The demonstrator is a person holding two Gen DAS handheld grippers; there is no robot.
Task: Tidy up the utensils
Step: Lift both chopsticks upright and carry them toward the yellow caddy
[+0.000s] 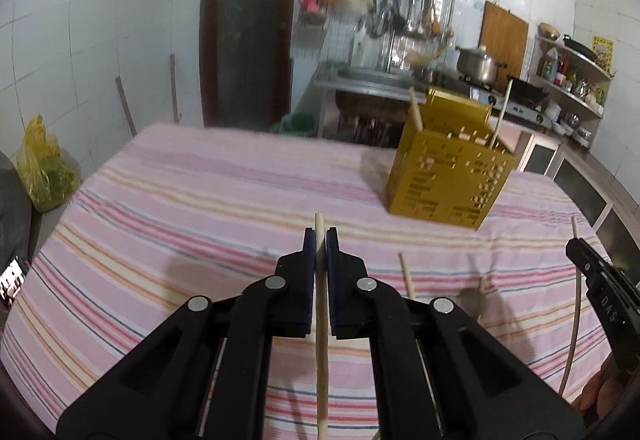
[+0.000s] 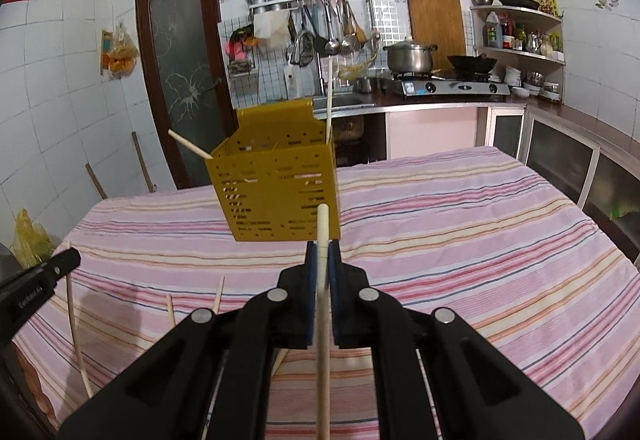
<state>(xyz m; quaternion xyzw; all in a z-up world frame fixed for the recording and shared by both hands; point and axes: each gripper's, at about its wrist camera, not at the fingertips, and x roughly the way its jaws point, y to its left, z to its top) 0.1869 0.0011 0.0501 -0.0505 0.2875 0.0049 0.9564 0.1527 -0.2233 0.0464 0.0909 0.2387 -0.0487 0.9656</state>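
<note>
A yellow perforated holder (image 2: 276, 192) stands on the striped tablecloth (image 2: 460, 240), in the middle of the right wrist view and at the centre right of the left wrist view. It is a square box with slots and small holes cut through its walls and a taller back panel. Two pale wooden chopsticks stand in it: one (image 2: 188, 144) leans out over the left corner in the right wrist view, the other (image 2: 329, 100) stands nearly upright at the back right corner. More light ends show inside the rim in the left wrist view, though blur makes it hard to tell what they are.

The left gripper (image 1: 320, 236) is clamped on a chopstick (image 1: 321, 340), a thin pale round stick that runs between the blue pads and pokes out past the tips, in the lower centre of its frame. The right gripper (image 2: 322, 248) is likewise closed on its own chopstick (image 2: 323, 320), whose blunt end overlaps the holder's lower wall in the picture.

Loose chopsticks (image 2: 218, 296) lie on the cloth at the lower left of the right wrist view. Behind the table is a tiled kitchen with a steel pot (image 2: 409, 56) on a gas stove (image 2: 448, 86) at the upper right
</note>
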